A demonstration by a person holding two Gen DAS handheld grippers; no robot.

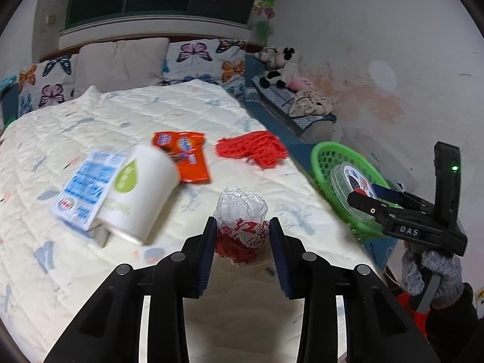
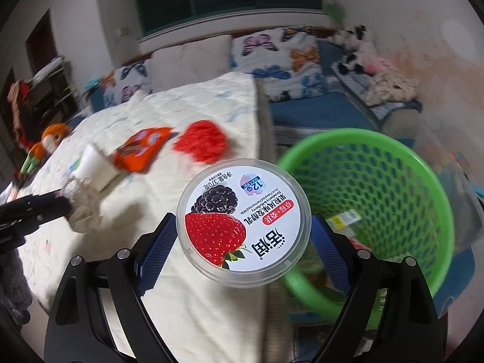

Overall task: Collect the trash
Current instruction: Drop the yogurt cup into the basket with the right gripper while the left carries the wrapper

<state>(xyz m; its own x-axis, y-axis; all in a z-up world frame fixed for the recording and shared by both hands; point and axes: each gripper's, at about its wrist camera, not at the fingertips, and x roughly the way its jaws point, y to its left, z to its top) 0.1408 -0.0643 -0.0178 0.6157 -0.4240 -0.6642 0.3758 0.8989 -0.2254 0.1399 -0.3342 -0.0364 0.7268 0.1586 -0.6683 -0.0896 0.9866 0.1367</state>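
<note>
From the left wrist camera, the left gripper (image 1: pixel 243 242) was clamped on a crumpled white-and-red wrapper (image 1: pixel 240 227), its blue pads pressed against both sides, above the quilted bed cover (image 1: pixel 90 121). At about ten o'clock from the wrapper a white paper cup (image 1: pixel 142 193) lay on its side, touching a blue-and-white carton (image 1: pixel 87 187). An orange snack packet (image 1: pixel 184 157) sat just beyond the cup at eleven o'clock, and a red mesh piece (image 1: pixel 254 149) lay at twelve o'clock near the bed's edge. At three o'clock the right gripper (image 1: pixel 367 199), held by a gloved hand (image 1: pixel 432 278), carried a round tub over a green basket (image 1: pixel 329 157).

From the right wrist camera, the right gripper (image 2: pixel 243 242) held the yogurt tub (image 2: pixel 243 220), with a strawberry and mulberry on its lid, between widely spread fingers; the pads met its sides. The green basket (image 2: pixel 393 187) stood at two to three o'clock from the tub, beside the bed, with some scraps inside. The red mesh piece (image 2: pixel 202 143) lay at eleven o'clock, the orange snack packet (image 2: pixel 142 148) and the white paper cup (image 2: pixel 96 166) at ten. At nine o'clock the left gripper (image 2: pixel 65 205) held the pale crumpled wrapper (image 2: pixel 84 208).
</note>
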